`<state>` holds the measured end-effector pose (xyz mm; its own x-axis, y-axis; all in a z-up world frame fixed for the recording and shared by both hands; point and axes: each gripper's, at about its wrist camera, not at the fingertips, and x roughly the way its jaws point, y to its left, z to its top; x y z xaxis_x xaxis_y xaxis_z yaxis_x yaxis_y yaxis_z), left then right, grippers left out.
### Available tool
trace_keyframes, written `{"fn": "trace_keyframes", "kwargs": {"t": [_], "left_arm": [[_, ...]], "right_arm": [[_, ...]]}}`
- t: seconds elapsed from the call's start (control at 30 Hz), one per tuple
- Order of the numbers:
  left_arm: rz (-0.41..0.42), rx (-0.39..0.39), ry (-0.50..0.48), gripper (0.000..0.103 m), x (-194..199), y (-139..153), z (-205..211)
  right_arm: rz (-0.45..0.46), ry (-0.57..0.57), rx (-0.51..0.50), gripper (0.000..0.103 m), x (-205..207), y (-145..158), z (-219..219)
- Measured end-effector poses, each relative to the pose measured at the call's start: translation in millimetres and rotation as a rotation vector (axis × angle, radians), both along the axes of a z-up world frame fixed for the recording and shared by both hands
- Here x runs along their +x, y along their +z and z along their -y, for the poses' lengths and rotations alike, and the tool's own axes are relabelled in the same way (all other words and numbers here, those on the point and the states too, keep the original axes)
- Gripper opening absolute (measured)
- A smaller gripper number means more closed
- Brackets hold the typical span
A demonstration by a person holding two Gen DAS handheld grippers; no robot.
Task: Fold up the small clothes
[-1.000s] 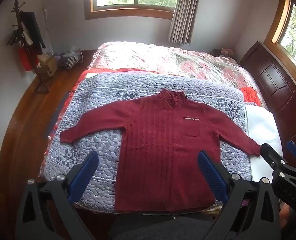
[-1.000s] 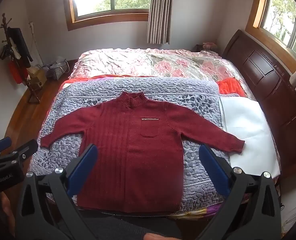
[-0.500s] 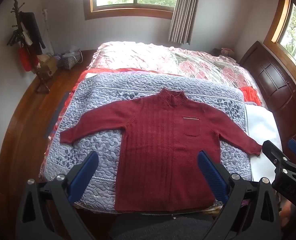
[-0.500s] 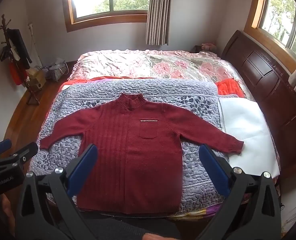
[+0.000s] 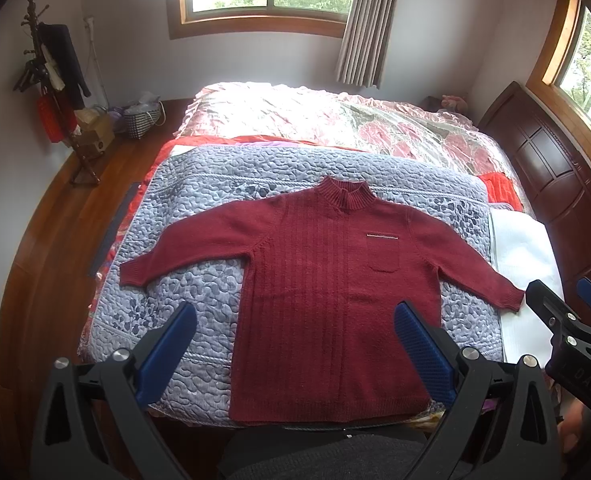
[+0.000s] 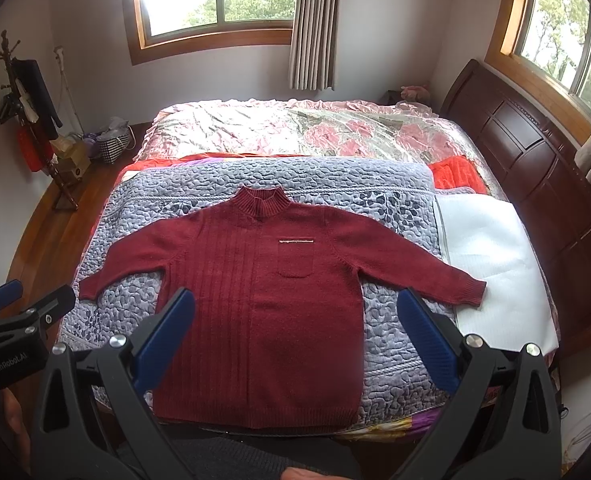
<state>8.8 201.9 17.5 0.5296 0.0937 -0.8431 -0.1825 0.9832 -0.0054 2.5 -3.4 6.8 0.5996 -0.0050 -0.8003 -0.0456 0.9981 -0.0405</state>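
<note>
the red knit sweater (image 5: 335,292) is lying fully spread at the frame's centre on the quilted bed (image 5: 199,280), no fold started; left tongs (image 5: 295,354) and right tongs (image 6: 295,340) are gaping wide, gripping nothing.

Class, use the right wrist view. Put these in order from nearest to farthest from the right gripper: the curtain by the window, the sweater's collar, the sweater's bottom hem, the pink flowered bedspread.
From the right gripper:
1. Bottom hem, at the near bed edge.
2. Collar, mid-bed.
3. Pink flowered bedspread, on the bed's far half.
4. Curtain, on the back wall.
</note>
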Motion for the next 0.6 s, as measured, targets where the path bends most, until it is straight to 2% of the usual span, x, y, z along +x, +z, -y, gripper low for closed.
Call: {"fn": "trace_keyframes", "kwargs": {"t": [0.6], "left_arm": [[0.001, 0.003, 0.003, 0.099, 0.1, -1.2, -1.0]], "right_arm": [[0.0, -0.003, 0.001, 0.1, -0.3, -2.8, -1.2]]}}
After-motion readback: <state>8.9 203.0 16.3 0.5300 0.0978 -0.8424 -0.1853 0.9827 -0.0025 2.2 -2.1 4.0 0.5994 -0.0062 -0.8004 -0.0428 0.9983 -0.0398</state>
